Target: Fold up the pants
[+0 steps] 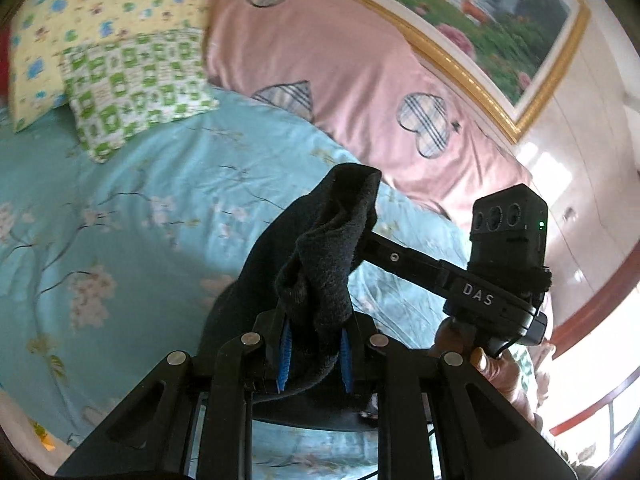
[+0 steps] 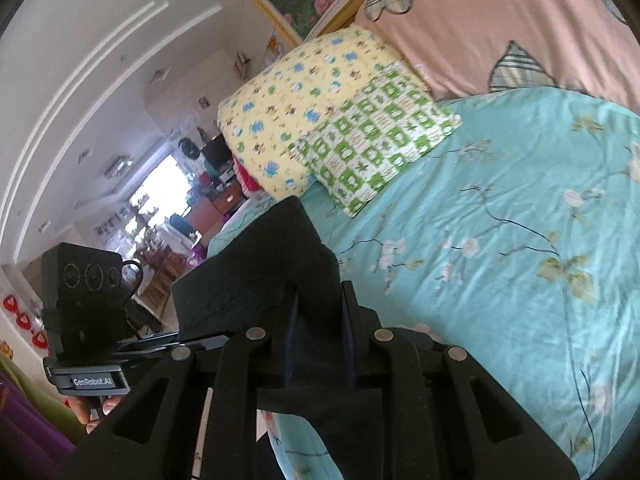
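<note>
Two tools grip one pair of black pants above a bed with a turquoise floral sheet. The left tool has its blue-padded fingers clamped on a bunched fold of the fabric, which rises toward 12 o'clock. The right tool is likewise pinched on a flatter, taut fold stretching toward 10 o'clock. In the left wrist view, the right tool enters from 3 o'clock, its finger meeting the same bunch. Two patterned pillows lie at the bed's head.
</note>
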Demonstrator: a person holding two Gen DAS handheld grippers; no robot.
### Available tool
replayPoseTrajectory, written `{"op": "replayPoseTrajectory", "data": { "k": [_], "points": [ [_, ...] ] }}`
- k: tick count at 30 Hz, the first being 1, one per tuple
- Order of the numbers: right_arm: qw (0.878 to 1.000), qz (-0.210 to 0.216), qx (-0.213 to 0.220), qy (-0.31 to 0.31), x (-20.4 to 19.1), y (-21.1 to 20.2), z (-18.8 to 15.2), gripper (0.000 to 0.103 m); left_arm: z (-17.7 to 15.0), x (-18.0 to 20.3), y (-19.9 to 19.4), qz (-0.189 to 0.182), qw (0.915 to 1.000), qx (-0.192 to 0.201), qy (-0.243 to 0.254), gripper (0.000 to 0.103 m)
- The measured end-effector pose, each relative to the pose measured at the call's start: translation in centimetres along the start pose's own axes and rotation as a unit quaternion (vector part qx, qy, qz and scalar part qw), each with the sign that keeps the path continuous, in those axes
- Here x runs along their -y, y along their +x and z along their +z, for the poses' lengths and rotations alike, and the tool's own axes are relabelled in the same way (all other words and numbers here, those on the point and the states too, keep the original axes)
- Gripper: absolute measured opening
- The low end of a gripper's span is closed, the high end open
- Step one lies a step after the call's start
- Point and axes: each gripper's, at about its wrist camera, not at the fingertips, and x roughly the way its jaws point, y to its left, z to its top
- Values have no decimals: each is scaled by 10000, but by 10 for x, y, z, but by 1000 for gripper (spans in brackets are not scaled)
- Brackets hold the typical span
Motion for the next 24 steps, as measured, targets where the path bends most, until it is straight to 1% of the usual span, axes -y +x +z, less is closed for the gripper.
{"op": "replayPoseTrajectory", "data": {
  "k": [5, 10, 24],
  "points": [
    [9996, -128, 209, 161, 13, -27, -13, 21, -11, 31, 13, -52, 9993, -171, 330, 19],
    [9984, -286, 353, 348, 28, -51, -30, 21, -23, 52, 28, -226, 9978, -420, 456, 19],
    [9914, -519, 830, 868, 61, -110, -73, 21, -53, 106, 59, -448, 9894, -920, 1030, 19]
  ]
}}
